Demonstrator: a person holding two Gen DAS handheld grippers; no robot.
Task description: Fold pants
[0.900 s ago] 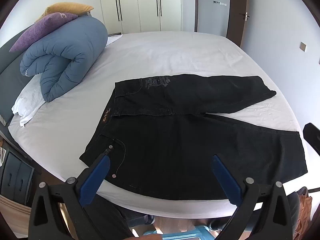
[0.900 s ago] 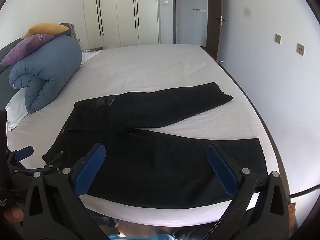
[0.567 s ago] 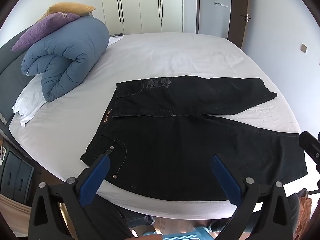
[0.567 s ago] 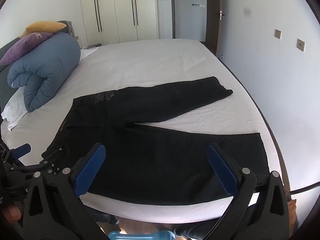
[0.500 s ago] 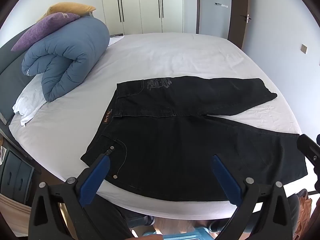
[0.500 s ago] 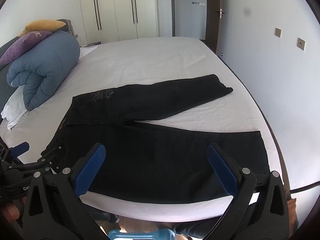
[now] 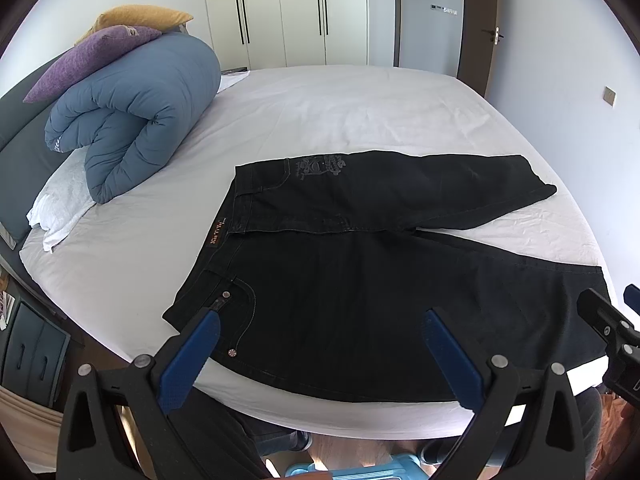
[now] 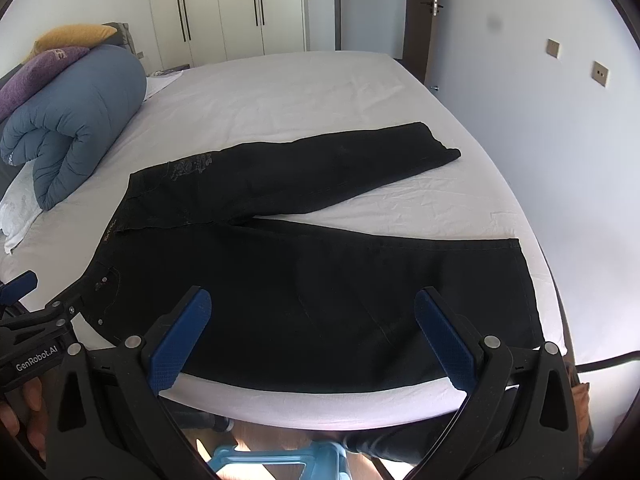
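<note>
Right gripper (image 8: pixel 312 332) has edged nearer; both grippers' fingers spread above pants (image 7: pixel 360 280).

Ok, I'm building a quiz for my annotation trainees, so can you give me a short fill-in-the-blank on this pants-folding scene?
1. The pants lying on the bed are ____ in colour.
2. The purple pillow lies under a ____ pillow.
3. The rolled duvet is ____.
4. The left gripper and the right gripper both have their jaws ____.

Missing words: black; yellow; blue; open
</note>
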